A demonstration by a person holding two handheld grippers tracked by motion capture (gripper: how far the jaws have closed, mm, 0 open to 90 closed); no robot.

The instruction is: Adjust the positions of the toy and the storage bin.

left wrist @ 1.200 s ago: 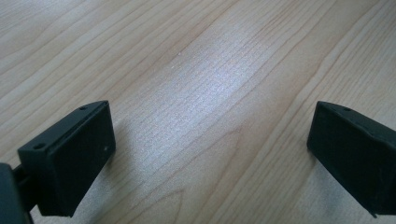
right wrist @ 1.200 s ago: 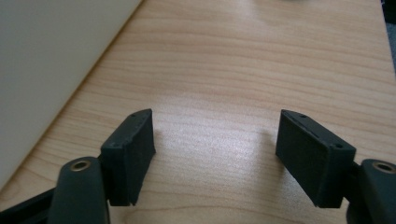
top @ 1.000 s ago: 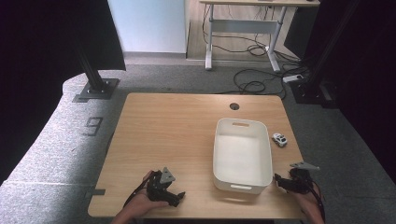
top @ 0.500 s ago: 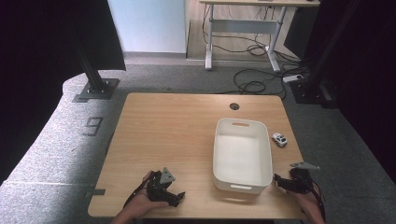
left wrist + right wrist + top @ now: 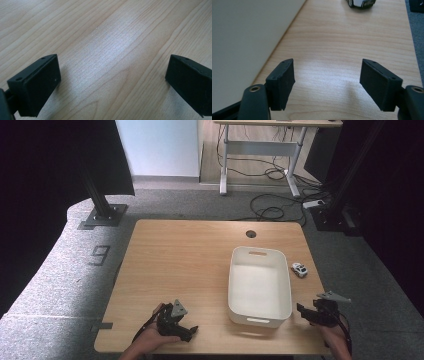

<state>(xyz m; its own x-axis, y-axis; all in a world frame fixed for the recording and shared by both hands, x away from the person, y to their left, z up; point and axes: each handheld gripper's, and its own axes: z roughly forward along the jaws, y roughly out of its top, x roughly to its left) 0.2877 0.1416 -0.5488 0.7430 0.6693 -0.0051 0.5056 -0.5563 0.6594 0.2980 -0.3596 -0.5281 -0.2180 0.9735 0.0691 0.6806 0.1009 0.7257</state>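
A white rectangular bin (image 5: 260,286) sits on the right half of the wooden table (image 5: 190,255). A small white toy car (image 5: 299,269) lies on the table just right of the bin, and its lower part appears as the toy car (image 5: 361,3) at the top of the right gripper view. My left gripper (image 5: 186,330) rests low at the table's front left, held by a hand, open over bare wood (image 5: 112,55). My right gripper (image 5: 304,312) is at the front right beside the bin's near corner, open, with the bin wall (image 5: 247,40) to its left.
A round cable hole (image 5: 251,234) is in the table's far edge. Beyond the table are a grey carpet, a black stand base (image 5: 102,216), a white desk frame (image 5: 260,150) and cables (image 5: 272,210) on the floor. Dark curtains flank both sides.
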